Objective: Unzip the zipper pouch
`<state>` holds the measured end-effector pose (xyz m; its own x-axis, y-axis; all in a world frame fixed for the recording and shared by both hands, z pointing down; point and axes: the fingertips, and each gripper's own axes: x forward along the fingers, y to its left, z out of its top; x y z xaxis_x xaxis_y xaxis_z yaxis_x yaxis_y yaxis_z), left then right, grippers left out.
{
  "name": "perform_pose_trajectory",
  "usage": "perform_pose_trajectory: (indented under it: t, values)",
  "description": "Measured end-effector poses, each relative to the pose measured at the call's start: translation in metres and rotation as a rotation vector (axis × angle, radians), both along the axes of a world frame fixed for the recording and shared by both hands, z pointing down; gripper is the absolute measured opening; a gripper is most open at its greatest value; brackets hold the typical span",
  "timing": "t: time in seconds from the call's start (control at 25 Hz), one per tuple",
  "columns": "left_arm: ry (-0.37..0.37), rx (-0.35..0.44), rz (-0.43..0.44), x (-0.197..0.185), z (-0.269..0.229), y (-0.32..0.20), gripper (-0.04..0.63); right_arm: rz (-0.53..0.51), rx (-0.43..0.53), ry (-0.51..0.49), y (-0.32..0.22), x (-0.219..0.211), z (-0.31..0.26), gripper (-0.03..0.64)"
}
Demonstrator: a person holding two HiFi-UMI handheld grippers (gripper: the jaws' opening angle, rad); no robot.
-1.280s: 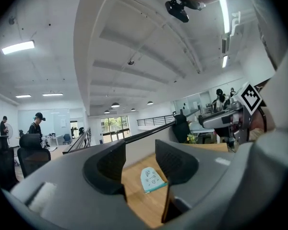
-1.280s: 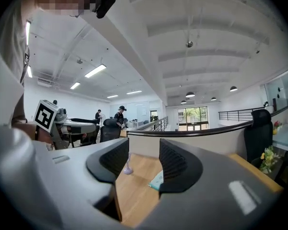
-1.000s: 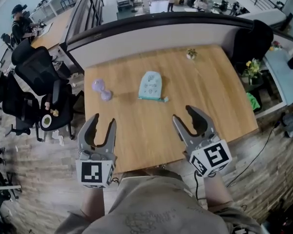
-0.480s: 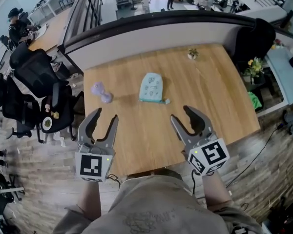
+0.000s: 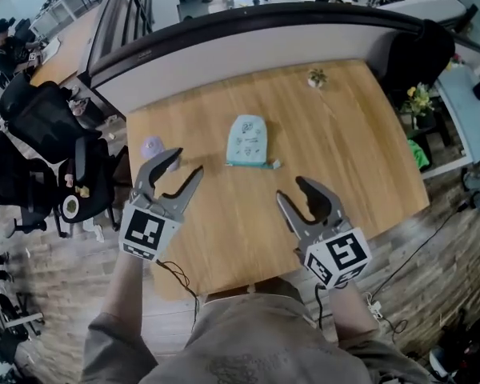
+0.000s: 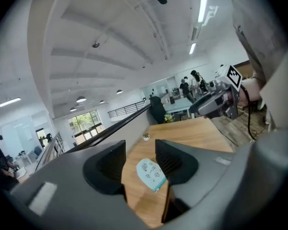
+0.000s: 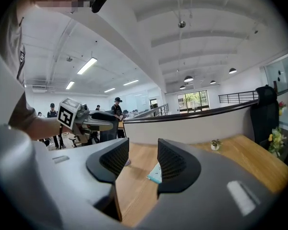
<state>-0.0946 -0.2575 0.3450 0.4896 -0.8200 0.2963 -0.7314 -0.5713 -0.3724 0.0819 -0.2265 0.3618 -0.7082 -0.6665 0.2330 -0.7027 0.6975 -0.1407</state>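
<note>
Toward the far middle of the wooden table I see the zipper pouch lying flat, pale blue-green with small printed figures. Its rounded end points to the far edge and its straight end points to me. A little tab sticks out at its near right corner; I cannot tell how far the zip is done up. My left gripper hangs over the table's left side, its jaws spread with nothing between them. In the left gripper view the pouch shows through the gap, lying further off on the wood. My right gripper hangs over the near right part of the table, jaws likewise apart and empty, with one corner of the pouch showing between them in its own view. Neither claw touches the pouch. A small purple object sits by the left edge, just beside the left gripper's tips. A tiny potted plant stands near the far edge, towards the right corner. Black office chairs stand on the floor beyond the left edge.
</note>
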Motion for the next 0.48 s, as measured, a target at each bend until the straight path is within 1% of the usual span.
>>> perform_pose_trajectory:
  t: [0.04, 0.12, 0.16, 0.28, 0.36, 0.48]
  values:
    - [-0.001, -0.007, 0.029, 0.001, 0.007, -0.008, 0.183, 0.002, -0.012, 0.002, -0.004, -0.002, 0.005, 0.186]
    - [-0.025, -0.009, 0.085, 0.004, 0.024, -0.024, 0.183, 0.004, -0.029, 0.007, -0.012, -0.006, 0.016, 0.186]
    - [-0.028, -0.014, 0.114, 0.006, 0.033, -0.030, 0.201, 0.004, -0.037, 0.011, -0.015, -0.009, 0.022, 0.186]
    - [-0.030, -0.063, 0.180, 0.006, 0.066, -0.050, 0.203, 0.003, -0.063, 0.023, -0.025, -0.019, 0.038, 0.186]
    - [-0.064, -0.098, 0.212, 0.005, 0.093, -0.063, 0.202, 0.002, -0.080, 0.030, -0.032, -0.024, 0.049, 0.186]
    - [-0.152, -0.157, 0.242, 0.000, 0.145, -0.079, 0.202, -0.001, -0.110, 0.043, -0.041, -0.029, 0.069, 0.186]
